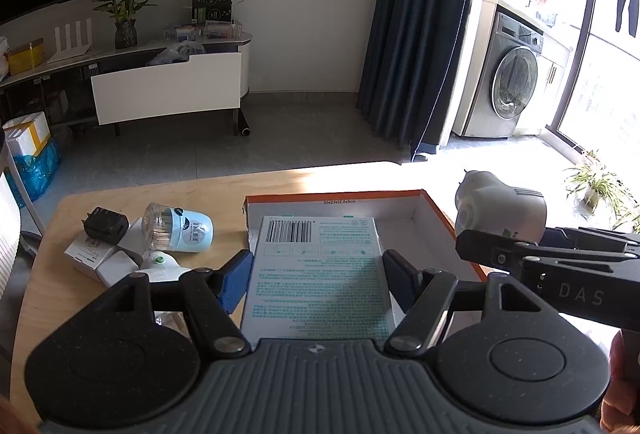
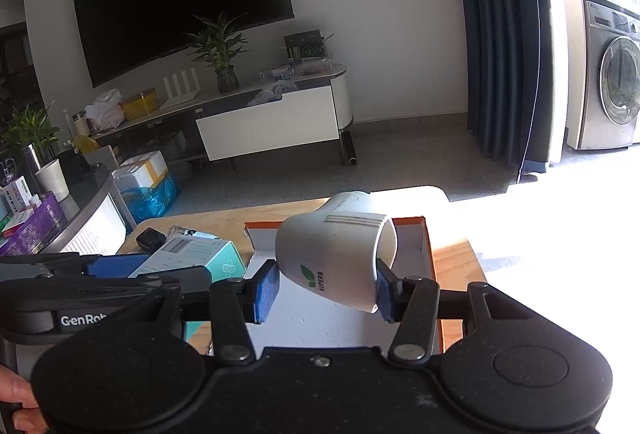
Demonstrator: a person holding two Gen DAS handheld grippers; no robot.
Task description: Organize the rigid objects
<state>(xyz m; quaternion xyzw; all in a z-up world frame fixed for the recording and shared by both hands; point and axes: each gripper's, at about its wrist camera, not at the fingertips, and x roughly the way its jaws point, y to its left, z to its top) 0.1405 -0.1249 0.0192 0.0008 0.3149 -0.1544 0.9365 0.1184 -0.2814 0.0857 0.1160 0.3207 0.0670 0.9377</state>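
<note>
The left gripper [image 1: 316, 274] grips a flat white box [image 1: 318, 274] with a barcode, its jaws closed on both long edges, over the orange-rimmed tray [image 1: 420, 196]. Left of the tray — a black charger [image 1: 105, 225] and a pale blue jar [image 1: 180, 228] on the surface [image 1: 100, 298]. Right of the tray, the right gripper [image 1: 480, 242] carries a white cup [image 1: 500, 208].

White jug [image 2: 336, 254] with a little green leaf logo, orange-edged box [image 1: 436, 202] that's white inside, white carton [image 1: 316, 274] with teal print and a black barcode, pale blue tub [image 1: 192, 230], blue gripper pads [image 2: 267, 288], light wood table [image 1: 132, 202].
</note>
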